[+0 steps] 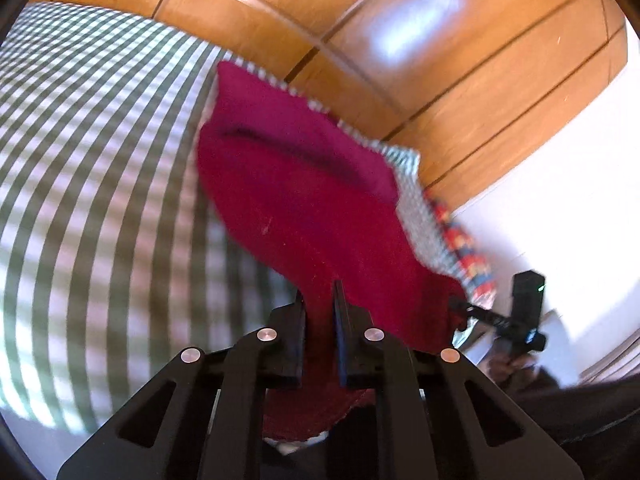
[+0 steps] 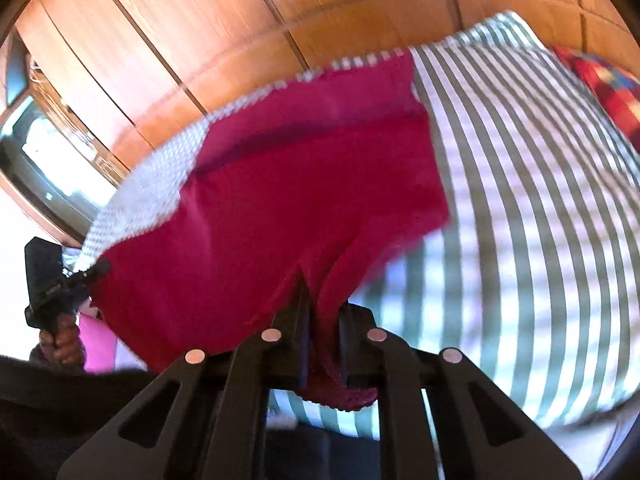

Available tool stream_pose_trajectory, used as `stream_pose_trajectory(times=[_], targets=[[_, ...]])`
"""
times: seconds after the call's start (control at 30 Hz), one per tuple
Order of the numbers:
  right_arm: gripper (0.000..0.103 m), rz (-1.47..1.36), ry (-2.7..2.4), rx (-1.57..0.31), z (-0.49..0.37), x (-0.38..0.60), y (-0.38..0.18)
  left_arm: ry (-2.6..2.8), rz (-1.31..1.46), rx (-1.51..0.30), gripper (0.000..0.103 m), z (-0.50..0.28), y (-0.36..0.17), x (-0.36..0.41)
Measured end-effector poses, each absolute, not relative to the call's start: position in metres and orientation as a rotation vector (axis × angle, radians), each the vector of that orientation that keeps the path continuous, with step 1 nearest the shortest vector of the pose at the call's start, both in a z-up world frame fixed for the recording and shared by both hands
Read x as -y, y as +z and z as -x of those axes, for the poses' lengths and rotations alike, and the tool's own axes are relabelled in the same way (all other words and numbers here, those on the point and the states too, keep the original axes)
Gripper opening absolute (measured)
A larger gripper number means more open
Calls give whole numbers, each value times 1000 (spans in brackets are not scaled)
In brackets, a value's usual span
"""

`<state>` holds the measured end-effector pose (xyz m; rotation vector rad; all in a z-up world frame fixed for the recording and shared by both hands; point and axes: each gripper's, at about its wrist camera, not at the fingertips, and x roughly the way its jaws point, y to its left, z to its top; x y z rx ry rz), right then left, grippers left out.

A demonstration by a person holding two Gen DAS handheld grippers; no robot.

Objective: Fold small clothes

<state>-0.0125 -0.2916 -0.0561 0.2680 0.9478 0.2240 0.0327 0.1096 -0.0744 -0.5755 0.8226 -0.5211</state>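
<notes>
A crimson red garment point(image 1: 296, 184) hangs stretched between both grippers above the green-and-white striped bed cover point(image 1: 100, 160). In the left wrist view my left gripper point(image 1: 320, 296) is shut on one lower corner, with fabric bunched between its pads and spilling below them. The right gripper point(image 1: 458, 306) shows at the right, clamped on the garment's other corner. From the right wrist view my right gripper point(image 2: 320, 292) pinches a fold of the red garment point(image 2: 304, 184). The left gripper point(image 2: 100, 270) grips the far corner at the left, held in a person's hand point(image 2: 60, 344).
Wooden wardrobe panels point(image 1: 400, 40) stand behind the bed. A finely checked cloth point(image 2: 148, 192) lies under the garment's far edge. A red-and-blue patchwork fabric point(image 2: 600, 88) sits at the cover's corner, and a pink item point(image 2: 96, 344) lies near the hand. White wall point(image 1: 560, 160) at right.
</notes>
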Motion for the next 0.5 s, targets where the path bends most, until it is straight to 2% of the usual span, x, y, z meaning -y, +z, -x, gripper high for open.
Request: stream_pose_trajectory(times=[0.13,0.33,0.37,0.4,0.43,0.47,0.5], targets=[[10,-255,211,-918,-40,290,-47,-509,588,-780,10,-77,-60,-109],[11,-266,131,-956,-119,297,-58,-324,555,-815,12,-159,-56,-115],[16,-261,112,-961,-130,299,-59,-300,542,-827,20,-172,-55,-116],[26,-268,104,-963,-134,301,-60,-279,545,-842,25,-187,-54,-117],[36,-297,100,-955,-140,307,-59,-263,556,-846,44,-194,-54,-120],[53,-308,95,-945,-140,310,-58,-235,574,-832,62,-198,-54,-125],[60,-317,93,-927,-139,313,-55,-220,588,-812,67,-198,-54,-132]])
